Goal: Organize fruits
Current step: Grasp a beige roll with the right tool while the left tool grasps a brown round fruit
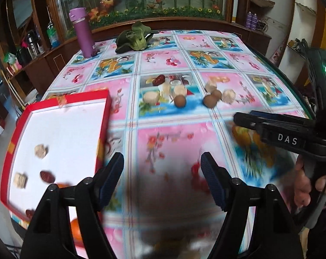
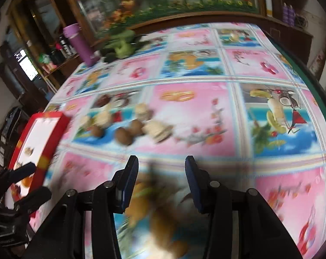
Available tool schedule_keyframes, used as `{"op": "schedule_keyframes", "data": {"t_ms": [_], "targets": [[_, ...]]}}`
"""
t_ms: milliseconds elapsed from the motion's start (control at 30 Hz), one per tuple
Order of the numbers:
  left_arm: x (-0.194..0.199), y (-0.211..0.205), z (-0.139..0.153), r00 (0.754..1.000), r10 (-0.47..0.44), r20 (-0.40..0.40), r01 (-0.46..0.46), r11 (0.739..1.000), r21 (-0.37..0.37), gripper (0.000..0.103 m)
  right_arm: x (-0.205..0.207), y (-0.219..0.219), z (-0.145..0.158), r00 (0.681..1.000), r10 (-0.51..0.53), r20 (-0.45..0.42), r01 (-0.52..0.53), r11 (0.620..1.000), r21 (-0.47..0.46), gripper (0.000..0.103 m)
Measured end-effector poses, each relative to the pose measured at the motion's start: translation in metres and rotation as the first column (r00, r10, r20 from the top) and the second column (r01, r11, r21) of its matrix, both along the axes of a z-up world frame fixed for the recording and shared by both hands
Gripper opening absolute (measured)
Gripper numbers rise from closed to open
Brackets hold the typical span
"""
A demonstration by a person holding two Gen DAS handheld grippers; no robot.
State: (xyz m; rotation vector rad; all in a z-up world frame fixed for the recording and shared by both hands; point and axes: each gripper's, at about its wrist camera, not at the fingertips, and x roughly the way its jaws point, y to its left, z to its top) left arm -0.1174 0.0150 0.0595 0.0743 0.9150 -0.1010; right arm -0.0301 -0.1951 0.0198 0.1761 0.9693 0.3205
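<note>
A red box lid with a white inside [image 1: 61, 129] lies at the table's left; it also shows in the right wrist view [image 2: 44, 129]. In it are a pale walnut [image 1: 41, 150], a pale cake piece [image 1: 20, 180] and a red date [image 1: 47, 176]. On the table lie brown round fruits [image 1: 180, 101] [image 1: 210, 101], pale pieces [image 1: 151, 97] [image 1: 228, 95] and a red date [image 1: 158, 79]; they blur in the right wrist view [image 2: 123, 136]. My left gripper [image 1: 162, 166] is open and empty beside the lid. My right gripper [image 2: 162, 168] is open and empty, short of the fruits; it also shows in the left wrist view [image 1: 245, 118].
A purple bottle [image 1: 83, 32] and a green leafy vegetable [image 1: 133, 36] stand at the table's far side. A wooden cabinet with glass runs behind. The table's right edge [image 1: 292, 79] curves close by. An orange fruit [image 1: 75, 231] sits low left, partly hidden by my left gripper.
</note>
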Motion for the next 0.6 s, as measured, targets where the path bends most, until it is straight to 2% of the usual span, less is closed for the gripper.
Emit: {"op": "schedule_keyframes", "data": {"t_ms": [67,167,267,333,367,400,533,600], "targets": [[0.013,-0.005,-0.002,0.999,-0.035,-0.015,0.034,0.998,-0.043,0.074,0.012,-0.002,-0.005,1.000,0.003,-0.012,-0.003,1.000,-0.003,0.045],[0.032,-0.016,-0.010,0.996,-0.066,-0.059,0.064,0.997,-0.044,0.074,0.022,0.004,-0.004,0.999,0.054,-0.006,-0.054,0.999,0.002,0.045],[0.044,-0.023,-0.014,0.993,-0.083,-0.082,0.080,0.996,-0.036,0.074,0.027,0.018,-0.003,0.996,0.089,0.027,-0.087,0.994,-0.058,0.044],[0.049,-0.027,-0.014,0.991,-0.103,-0.089,0.100,0.994,-0.040,0.074,0.031,0.023,-0.006,0.994,0.102,0.027,-0.100,0.992,-0.075,0.039],[0.051,-0.029,-0.014,0.990,-0.109,-0.091,0.106,0.994,-0.039,0.074,0.032,0.024,-0.007,0.994,0.103,0.042,-0.099,0.991,-0.087,0.031],[0.054,-0.031,-0.015,0.989,-0.117,-0.096,0.113,0.993,-0.039,0.074,0.033,0.024,-0.008,0.993,0.112,0.040,-0.108,0.991,-0.083,0.026],[0.068,-0.040,-0.021,0.985,-0.128,-0.119,0.125,0.992,-0.032,0.074,0.032,0.016,-0.008,0.993,0.110,0.042,-0.108,0.993,-0.047,0.024],[0.074,-0.046,-0.026,0.982,-0.131,-0.133,0.127,0.991,-0.034,0.070,0.032,0.011,-0.007,0.996,0.088,0.030,-0.088,0.996,-0.013,0.024]]}}
